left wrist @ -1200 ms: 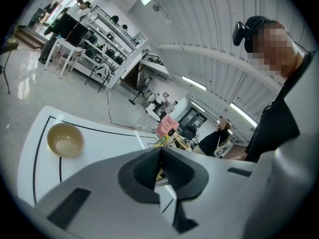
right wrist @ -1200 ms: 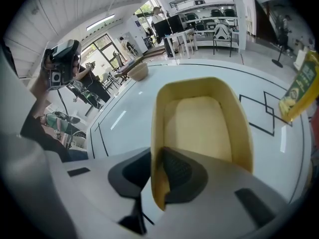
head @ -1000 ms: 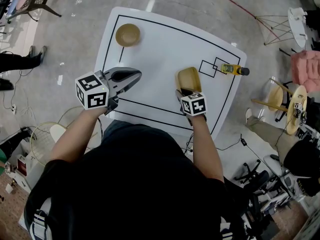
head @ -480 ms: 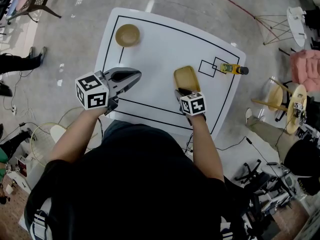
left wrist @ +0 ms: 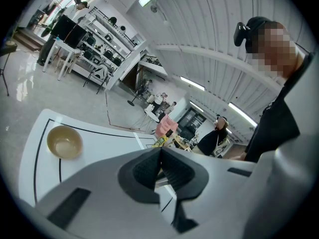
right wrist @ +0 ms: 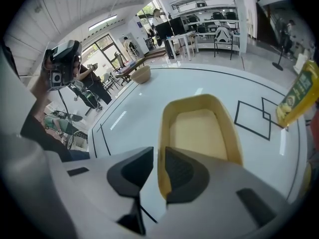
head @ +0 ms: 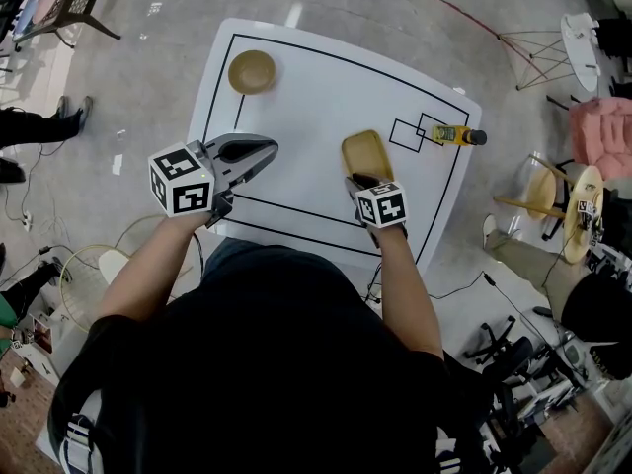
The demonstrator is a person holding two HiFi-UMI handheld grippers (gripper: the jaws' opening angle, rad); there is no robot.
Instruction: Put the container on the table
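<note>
The right gripper (head: 361, 179) (right wrist: 159, 168) is clamped on the near wall of the tan container (head: 367, 153) (right wrist: 199, 128).
The container sits mid white table (head: 316, 87), apparently resting on it; the left gripper (head: 267, 146) (left wrist: 160, 166) hovers apart, jaws pressed together, empty.

Head view steeply down over table (head: 316, 97); gripper views low, close, facing across same table.

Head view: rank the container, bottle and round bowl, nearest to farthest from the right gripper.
From the right gripper:
1. container: just ahead, with its near rim between the jaws.
2. bottle: farther off, ahead and to the right.
3. bowl: farthest, ahead and to the left.
</note>
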